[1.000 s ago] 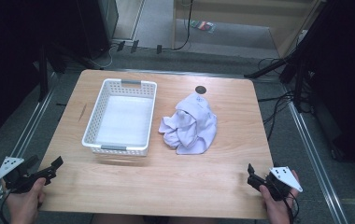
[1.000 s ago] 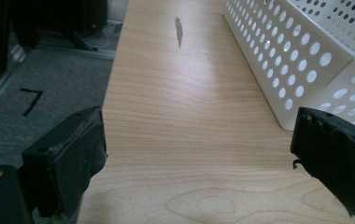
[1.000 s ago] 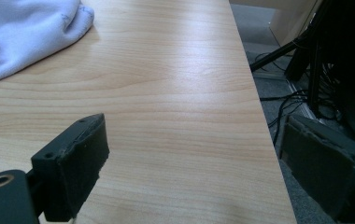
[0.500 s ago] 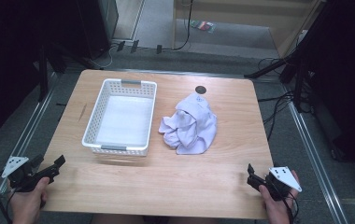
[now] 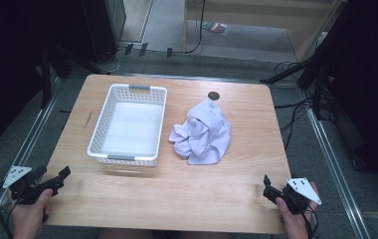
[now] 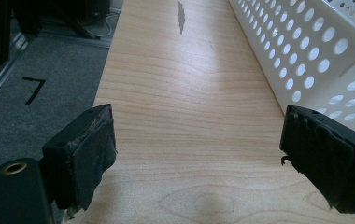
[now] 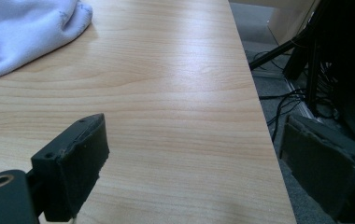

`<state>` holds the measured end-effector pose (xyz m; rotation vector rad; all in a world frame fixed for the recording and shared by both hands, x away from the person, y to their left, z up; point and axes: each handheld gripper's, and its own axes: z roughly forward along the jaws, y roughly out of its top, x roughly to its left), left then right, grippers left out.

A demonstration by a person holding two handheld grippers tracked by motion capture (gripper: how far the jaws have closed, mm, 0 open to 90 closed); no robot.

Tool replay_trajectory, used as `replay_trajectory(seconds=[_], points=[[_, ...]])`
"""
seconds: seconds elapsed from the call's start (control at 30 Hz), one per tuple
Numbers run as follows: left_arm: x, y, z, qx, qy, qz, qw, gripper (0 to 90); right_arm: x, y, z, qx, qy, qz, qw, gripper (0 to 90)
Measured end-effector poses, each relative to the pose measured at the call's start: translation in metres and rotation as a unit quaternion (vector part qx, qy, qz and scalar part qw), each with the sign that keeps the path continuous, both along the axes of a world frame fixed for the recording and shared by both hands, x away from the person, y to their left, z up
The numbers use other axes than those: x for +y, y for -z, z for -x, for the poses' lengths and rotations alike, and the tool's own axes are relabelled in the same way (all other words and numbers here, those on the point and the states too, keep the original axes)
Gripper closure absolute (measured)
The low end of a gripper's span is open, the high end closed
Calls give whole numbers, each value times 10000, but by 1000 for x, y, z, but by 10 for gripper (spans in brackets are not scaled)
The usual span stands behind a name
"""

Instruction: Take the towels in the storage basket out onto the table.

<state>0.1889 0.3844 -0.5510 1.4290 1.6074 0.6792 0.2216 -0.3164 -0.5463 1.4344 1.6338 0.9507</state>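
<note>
Crumpled white cloth [image 5: 202,133] lies mid-table, right of the basket [image 5: 127,124], unmoved. Left gripper [image 5: 63,175] jaws wide, just reopening slightly, nothing between; right gripper [image 5: 266,186] jaws wide, empty.

A lab-like recording room: a bare wooden table [image 5: 177,199] on grey carpet, metal floor rails [image 5: 336,164] at 3 and 9 o'clock, loose cables [image 5: 296,107] at 2 o'clock.
</note>
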Motion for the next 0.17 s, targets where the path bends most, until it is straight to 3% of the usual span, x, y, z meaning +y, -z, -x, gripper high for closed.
replay_trajectory(seconds=[0.17], points=[[0,0,-1,28,13,9,10000,111,0,0,0,-7,5,2,10000,82]])
